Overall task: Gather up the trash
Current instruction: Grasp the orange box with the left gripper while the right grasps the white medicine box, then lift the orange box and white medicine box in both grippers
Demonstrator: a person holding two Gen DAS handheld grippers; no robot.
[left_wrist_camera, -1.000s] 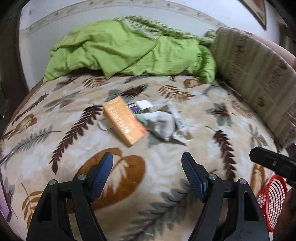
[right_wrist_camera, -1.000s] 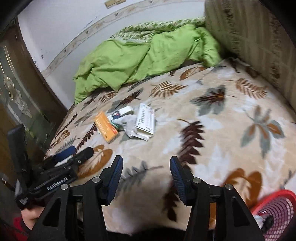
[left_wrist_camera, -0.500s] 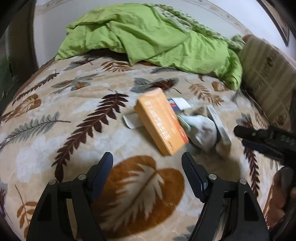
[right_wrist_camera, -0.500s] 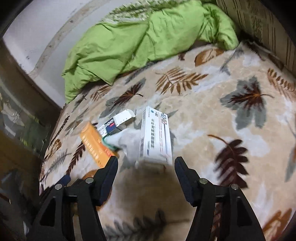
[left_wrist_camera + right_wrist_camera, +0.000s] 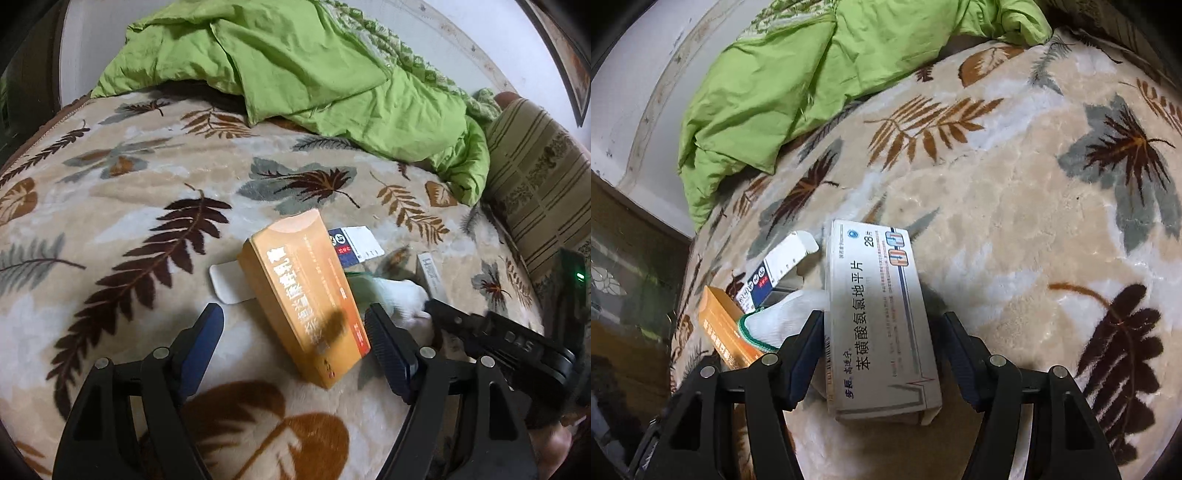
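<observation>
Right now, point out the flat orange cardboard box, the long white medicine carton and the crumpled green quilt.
flat orange cardboard box (image 5: pixel 306 299), left wrist view, middle of its printed top face.
long white medicine carton (image 5: pixel 882 317), right wrist view, centre of its lettered top face.
crumpled green quilt (image 5: pixel 303 70), left wrist view, its broad upper fold.

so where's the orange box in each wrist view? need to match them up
Left wrist: orange box at centre, lying between the open jaws.
Right wrist: orange box at lower left, mostly hidden behind the white cloth, beside the left finger.
Shared landmark: blue-and-white carton just beyond the box.
</observation>
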